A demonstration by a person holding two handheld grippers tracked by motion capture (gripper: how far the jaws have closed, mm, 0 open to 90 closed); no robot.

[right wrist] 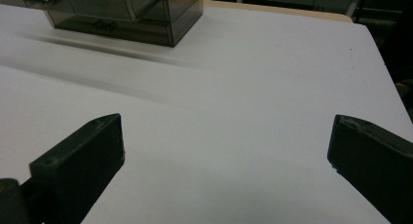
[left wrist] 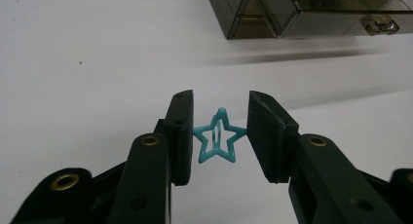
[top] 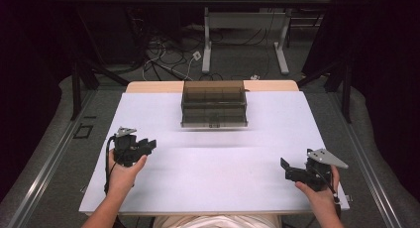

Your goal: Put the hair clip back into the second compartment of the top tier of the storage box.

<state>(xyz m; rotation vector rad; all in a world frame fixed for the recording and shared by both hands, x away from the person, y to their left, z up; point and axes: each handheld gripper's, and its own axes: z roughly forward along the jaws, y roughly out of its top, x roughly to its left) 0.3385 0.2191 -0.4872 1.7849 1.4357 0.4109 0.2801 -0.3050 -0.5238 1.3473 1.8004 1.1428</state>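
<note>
a person seated at a white-topped bench (top: pixel 213 188) holds a pair of black tongs in each hand, the left tongs (top: pixel 148 145) near the bench's left edge and the right tongs (top: pixel 287 169) near its right edge, well apart. a smoky, see-through drawer box (top: pixel 214 104) sits at the far middle of the bench, its drawers shut as far as the high view tells.

the left gripper view brings out what the high view is too small to show: a small teal star-shaped hair clip (left wrist: pixel 218 138) sits between the jaws of the left tongs (left wrist: pixel 218 131), its side points touching both inner faces, so the tongs are closed on it; whether the clip also rests on the bench cannot be told. the same view catches the drawer box (left wrist: pixel 311 12) at upper right, with a small metal knob (left wrist: pixel 379 25) on its lower drawer.

the right gripper view shows the right tongs (right wrist: pixel 226 151) spread wide with only bare white bench between the jaws, and the drawer box (right wrist: pixel 122 12) at upper left.

the bench's far edge shows a strip of pale wood (top: pixel 153 86). beyond it, the dim room holds a grey floor (top: pixel 237 59), a tangle of cables (top: pixel 163 57) and the white legs of another table (top: pixel 207 39).
</note>
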